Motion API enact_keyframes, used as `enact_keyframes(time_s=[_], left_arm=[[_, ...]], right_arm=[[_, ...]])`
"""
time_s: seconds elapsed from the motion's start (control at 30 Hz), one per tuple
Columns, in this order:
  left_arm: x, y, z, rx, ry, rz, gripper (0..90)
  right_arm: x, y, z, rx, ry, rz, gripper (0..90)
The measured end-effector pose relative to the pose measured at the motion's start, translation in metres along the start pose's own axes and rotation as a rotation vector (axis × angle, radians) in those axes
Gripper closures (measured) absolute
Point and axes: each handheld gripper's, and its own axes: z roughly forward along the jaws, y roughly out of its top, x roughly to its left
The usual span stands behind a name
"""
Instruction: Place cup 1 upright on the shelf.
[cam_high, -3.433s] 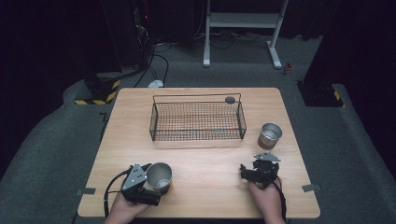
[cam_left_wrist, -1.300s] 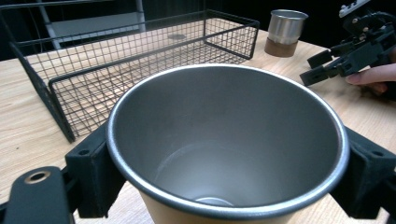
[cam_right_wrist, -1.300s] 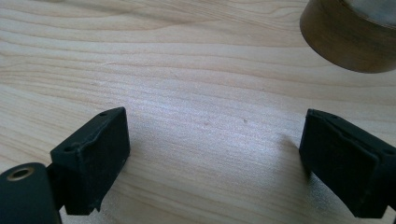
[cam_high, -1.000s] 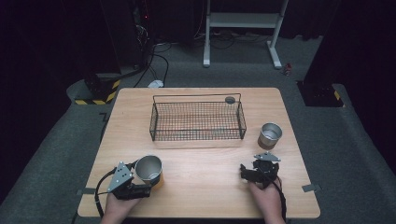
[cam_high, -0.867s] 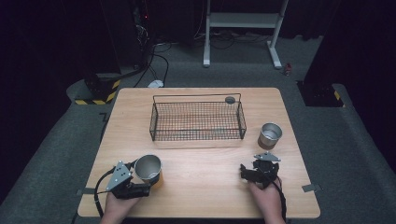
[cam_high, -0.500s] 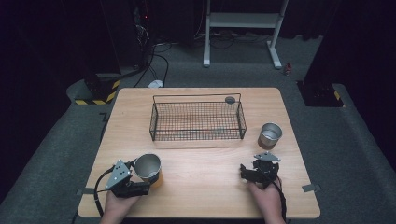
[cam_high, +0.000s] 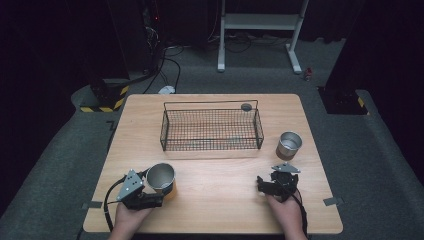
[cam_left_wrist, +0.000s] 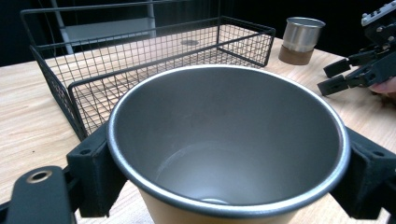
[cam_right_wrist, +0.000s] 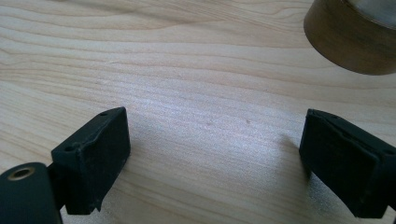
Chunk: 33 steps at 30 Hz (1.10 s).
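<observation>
Up close, left gripper (cam_left_wrist: 224, 182) jaws clamp steel cup (cam_left_wrist: 229, 140).

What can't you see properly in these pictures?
- Cup held by the left gripper: in the left gripper view its lower wall is cut off by the bottom edge, and the jaws cover its sides.
- Second cup: in the right gripper view the top and right edges cut it off, so its inside stays hidden.
- Small round thing at the basket rim: too small in the high view to identify.
</observation>
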Motion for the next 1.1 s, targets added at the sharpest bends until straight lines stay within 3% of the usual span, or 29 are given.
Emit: enact_keyframes(time_s=[0.3, 0.53, 0.6, 1.1], left_arm=[[0.000, 0.007, 0.007, -0.002, -0.005, -0.007, 13.2], [-0.004, 0.018, 0.019, 0.022, -0.014, 0.057, 13.2], [-0.005, 0.019, 0.021, 0.023, -0.016, 0.059, 13.2], [0.003, 0.028, 0.041, 0.007, -0.022, 0.021, 13.2]], right_arm=[[0.002, -0.001, -0.001, -0.001, 0.008, -0.009, 8.8], [0.001, -0.003, -0.004, 0.003, 0.024, -0.021, 8.5], [0.001, -0.004, -0.004, 0.003, 0.025, -0.021, 8.5], [0.003, -0.005, -0.005, 0.003, 0.025, -0.021, 8.4]])
